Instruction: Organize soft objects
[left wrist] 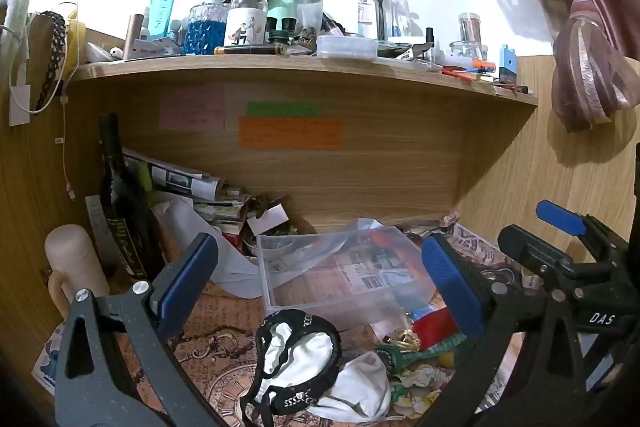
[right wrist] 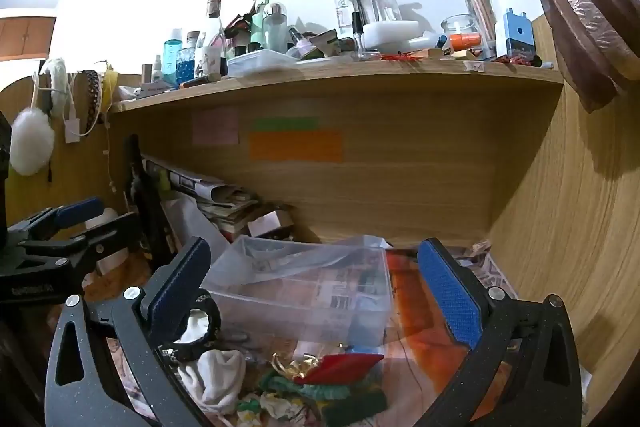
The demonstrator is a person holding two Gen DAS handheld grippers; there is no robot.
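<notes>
left gripper [left wrist: 320, 291] spread wide, empty, poised above black-trimmed white garment [left wrist: 298, 359], likely lined up for first pick. right gripper [right wrist: 316, 291] also spread, holding nothing, hung over clear plastic bin [right wrist: 304, 291]. bin sat empty on newspaper-lined desk [left wrist: 208, 311], just behind soft pile, probably meant as destination. white sock [right wrist: 214, 379] lay touching garment; green ruffled fabric [right wrist: 320, 391] beside it under red item [right wrist: 340, 367]. clutter on shelf [left wrist: 280, 67] well apart, seemingly irrelevant.
</notes>
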